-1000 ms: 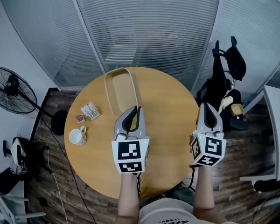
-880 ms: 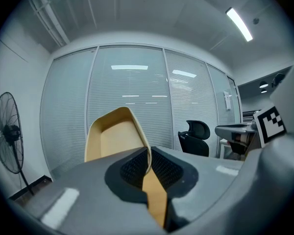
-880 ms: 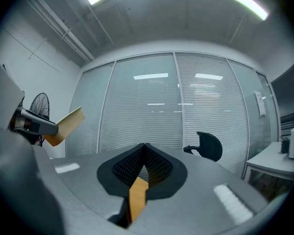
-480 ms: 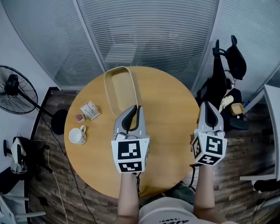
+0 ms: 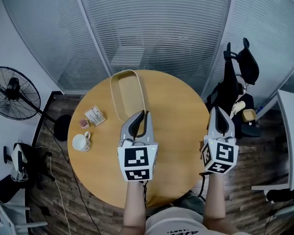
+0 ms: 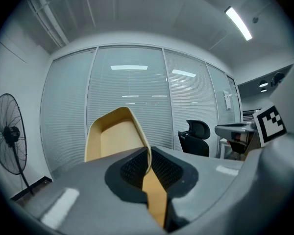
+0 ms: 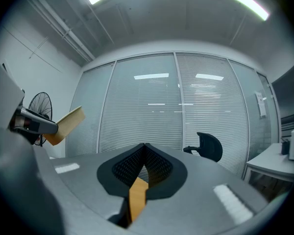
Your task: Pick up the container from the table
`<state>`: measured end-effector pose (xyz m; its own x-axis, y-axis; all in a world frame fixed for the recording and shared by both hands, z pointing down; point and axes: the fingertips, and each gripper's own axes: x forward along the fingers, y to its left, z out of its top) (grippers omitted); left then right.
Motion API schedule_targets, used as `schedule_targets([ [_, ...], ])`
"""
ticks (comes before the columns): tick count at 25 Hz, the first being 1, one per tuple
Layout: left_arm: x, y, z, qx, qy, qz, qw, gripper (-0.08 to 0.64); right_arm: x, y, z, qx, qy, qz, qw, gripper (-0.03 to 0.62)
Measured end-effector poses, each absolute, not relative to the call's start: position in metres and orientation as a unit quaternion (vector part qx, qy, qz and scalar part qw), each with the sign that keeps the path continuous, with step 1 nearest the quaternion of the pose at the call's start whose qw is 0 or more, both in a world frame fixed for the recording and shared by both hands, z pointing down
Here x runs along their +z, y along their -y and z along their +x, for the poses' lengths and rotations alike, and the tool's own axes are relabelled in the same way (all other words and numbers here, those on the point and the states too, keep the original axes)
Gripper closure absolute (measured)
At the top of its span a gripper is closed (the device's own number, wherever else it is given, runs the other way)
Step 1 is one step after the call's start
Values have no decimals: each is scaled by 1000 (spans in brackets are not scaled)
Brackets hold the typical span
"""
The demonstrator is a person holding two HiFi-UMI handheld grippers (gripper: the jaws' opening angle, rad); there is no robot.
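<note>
- We look down on a round wooden surface [image 5: 179, 116] in a room walled with glass and slatted blinds; a standing fan [image 5: 12, 94] is at the far left and a black office chair [image 5: 241, 70] at the far right.
- The container [image 5: 128, 96], a tan oblong tray, lies over the far-left part of the surface, its long side running away from us.
- Our left gripper [image 5: 143, 115] has its jaws clenched on the near rim of the container; in the left gripper view the thin tan wall runs straight down between the two dark pads.
- In the right gripper view the container [image 7: 66, 124] shows at the far left, tilted, with one end gripped and the rest free in the air against the blinds (so it looks lifted off the surface).
- Our right gripper [image 5: 219, 112] hangs just past the right edge of the surface, well apart from the container; its jaws are pressed together with nothing between them.
- A white cup [image 5: 81, 142] stands near the left edge, with a small packet [image 5: 94, 116] just beyond it.
</note>
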<state>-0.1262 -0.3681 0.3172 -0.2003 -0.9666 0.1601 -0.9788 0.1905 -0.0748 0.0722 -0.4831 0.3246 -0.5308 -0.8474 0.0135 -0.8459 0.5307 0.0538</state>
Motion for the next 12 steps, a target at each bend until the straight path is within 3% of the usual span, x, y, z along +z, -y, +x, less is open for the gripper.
schedule_targets([
  [12, 321, 368, -129, 80, 771, 630, 43, 535, 326, 484, 73, -18, 873, 487, 19, 568],
])
